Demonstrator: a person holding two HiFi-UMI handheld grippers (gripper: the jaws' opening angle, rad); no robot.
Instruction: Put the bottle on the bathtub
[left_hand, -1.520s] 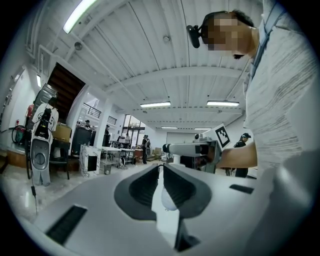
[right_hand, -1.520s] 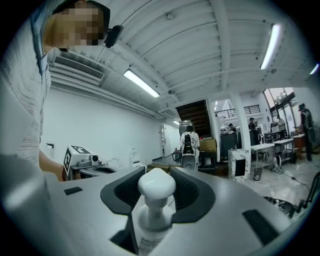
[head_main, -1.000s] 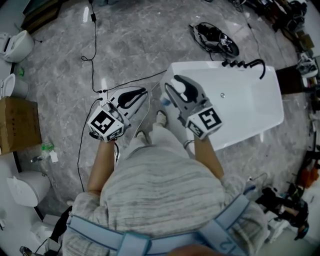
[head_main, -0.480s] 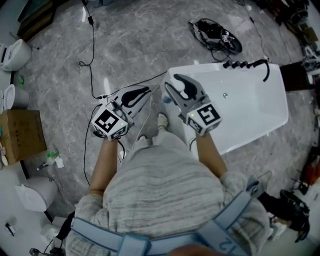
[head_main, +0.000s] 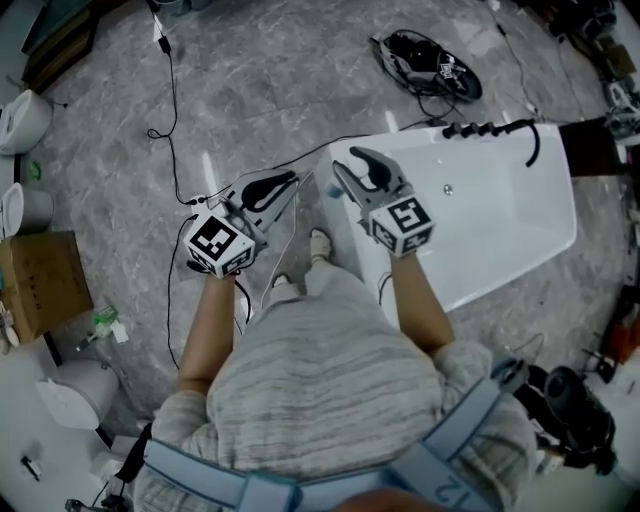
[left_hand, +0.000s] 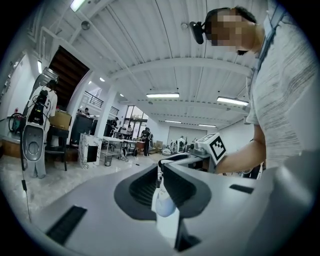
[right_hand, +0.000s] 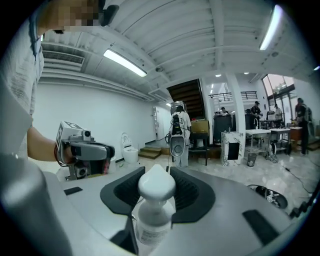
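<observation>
Right gripper (right_hand: 164, 172) pinches bottle (right_hand: 152, 212) between spread jaws, white cap standing above pads. Left gripper (left_hand: 160, 169): jaw tips drawn together, pale shape in slit behind them, cannot tell what. Against 1 second ago, both grippers sit nearer bathtub (head_main: 520, 235). Right jaws, with bottle, now lower over its near corner rim. Left jaws off tub, left of right jaws. Bottle not yet on tub.

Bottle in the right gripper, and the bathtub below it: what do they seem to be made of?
The bottle looks like clear plastic, since its body is see-through. Its matte white cap is probably plastic too. The bathtub is smooth, plain white: acrylic or ceramic, and the look cannot settle which.
</observation>
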